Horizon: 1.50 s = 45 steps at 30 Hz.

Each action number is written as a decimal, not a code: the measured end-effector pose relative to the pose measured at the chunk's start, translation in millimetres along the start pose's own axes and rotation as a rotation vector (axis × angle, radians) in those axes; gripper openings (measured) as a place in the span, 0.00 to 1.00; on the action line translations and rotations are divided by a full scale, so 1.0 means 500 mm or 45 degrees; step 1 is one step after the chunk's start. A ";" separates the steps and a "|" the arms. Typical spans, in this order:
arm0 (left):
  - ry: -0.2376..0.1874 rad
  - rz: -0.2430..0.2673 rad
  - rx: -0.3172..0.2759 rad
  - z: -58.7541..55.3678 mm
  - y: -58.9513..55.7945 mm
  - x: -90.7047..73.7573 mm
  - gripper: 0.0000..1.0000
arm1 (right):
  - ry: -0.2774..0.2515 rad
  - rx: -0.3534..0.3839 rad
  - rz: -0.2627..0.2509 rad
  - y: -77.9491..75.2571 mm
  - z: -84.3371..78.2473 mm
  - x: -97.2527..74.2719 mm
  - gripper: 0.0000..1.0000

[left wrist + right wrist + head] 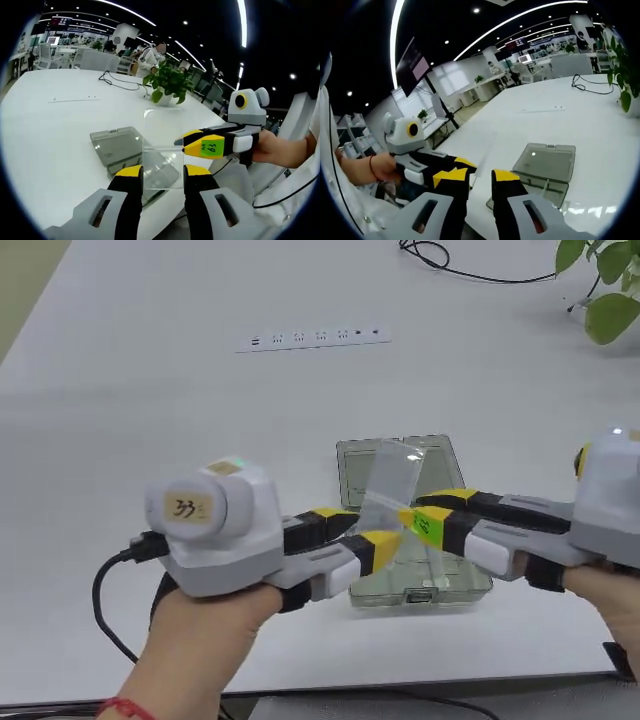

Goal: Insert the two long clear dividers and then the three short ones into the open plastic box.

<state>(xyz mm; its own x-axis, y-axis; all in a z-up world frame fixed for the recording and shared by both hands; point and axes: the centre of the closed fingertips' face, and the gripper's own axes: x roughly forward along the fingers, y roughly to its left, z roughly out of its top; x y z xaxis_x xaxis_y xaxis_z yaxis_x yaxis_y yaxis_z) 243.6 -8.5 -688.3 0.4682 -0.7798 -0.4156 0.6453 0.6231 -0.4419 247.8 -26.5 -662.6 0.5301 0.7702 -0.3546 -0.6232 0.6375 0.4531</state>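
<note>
A clear divider (392,478) stands upright above the open plastic box (470,585), whose lid (352,465) lies flat behind it. My left gripper (375,528) comes from the lower left. In the left gripper view the divider (162,145) sits between its jaws, held by its two side edges, so the left gripper (164,172) is shut on it. My right gripper (412,513) reaches in from the right, and its yellow tips (179,142) pinch the divider's right edge. In the right gripper view, the right gripper (481,176) points at the left gripper (460,167), with the box (545,160) beyond.
A white power strip (315,337) lies at the far middle of the table. A black cable (450,260) and a leafy plant (605,295) sit at the far right. The table's front edge runs just below the box. A black cord (108,590) trails from my left gripper.
</note>
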 end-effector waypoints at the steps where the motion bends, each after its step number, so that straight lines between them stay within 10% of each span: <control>1: 0.000 -0.003 0.003 0.000 -0.002 0.000 0.30 | -0.002 0.009 -0.006 0.000 0.000 0.003 0.18; 29: 0.003 -0.024 0.101 -0.038 0.011 -0.015 0.45 | 0.027 0.162 -0.123 -0.045 0.027 0.020 0.06; 45: 0.008 -0.064 0.325 -0.099 0.071 -0.050 0.79 | 0.340 0.300 -0.293 -0.113 -0.020 0.053 0.06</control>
<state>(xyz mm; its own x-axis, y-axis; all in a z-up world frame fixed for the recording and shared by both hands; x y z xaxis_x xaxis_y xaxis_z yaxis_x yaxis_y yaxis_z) 225.0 36.0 -732.9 0.4286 -0.8083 -0.4036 0.7993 0.5475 -0.2477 291.0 -41.9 -705.7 0.4533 0.6060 -0.6536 -0.3412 0.7955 0.5008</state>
